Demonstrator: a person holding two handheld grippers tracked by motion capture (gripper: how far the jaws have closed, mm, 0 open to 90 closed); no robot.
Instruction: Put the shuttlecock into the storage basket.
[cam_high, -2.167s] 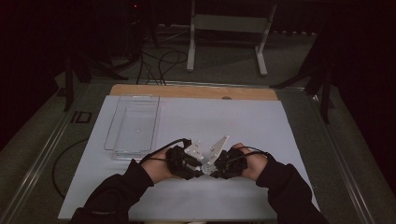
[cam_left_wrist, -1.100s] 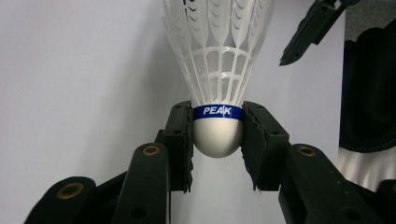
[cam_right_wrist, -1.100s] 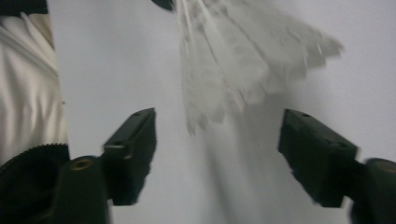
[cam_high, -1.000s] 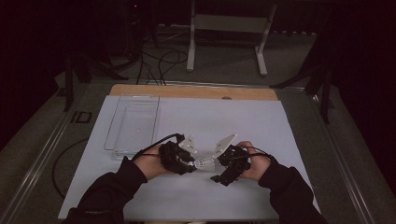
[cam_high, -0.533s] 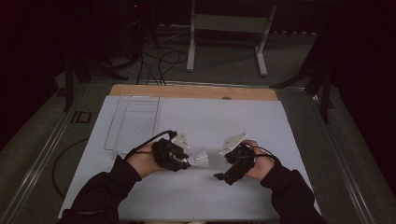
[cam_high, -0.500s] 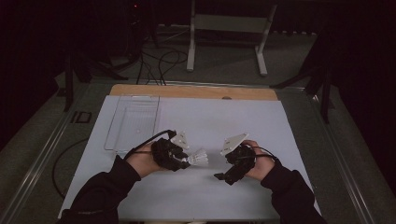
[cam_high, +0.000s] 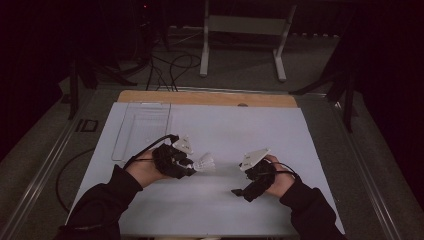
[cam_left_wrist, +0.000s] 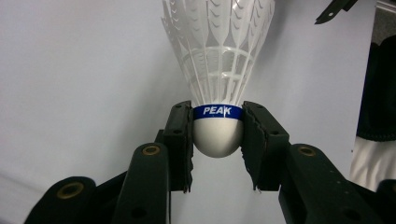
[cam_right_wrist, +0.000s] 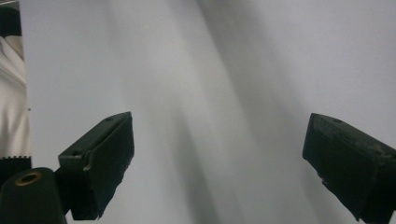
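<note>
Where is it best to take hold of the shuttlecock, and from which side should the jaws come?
Grip the shuttlecock at its rounded cork base, jaws closing from two opposite sides, as the left gripper does now. The cork looks firm; the flared feather skirt would probably crush.

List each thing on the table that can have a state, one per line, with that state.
Shuttlecock: clamped by its cork base, feathers pointing away from the jaws, clear of the sheet.
Left hand-held gripper: shut on the shuttlecock.
Right hand-held gripper: open, nothing between its jaws.
Clear tray: empty, lying flat on the white sheet.
</note>
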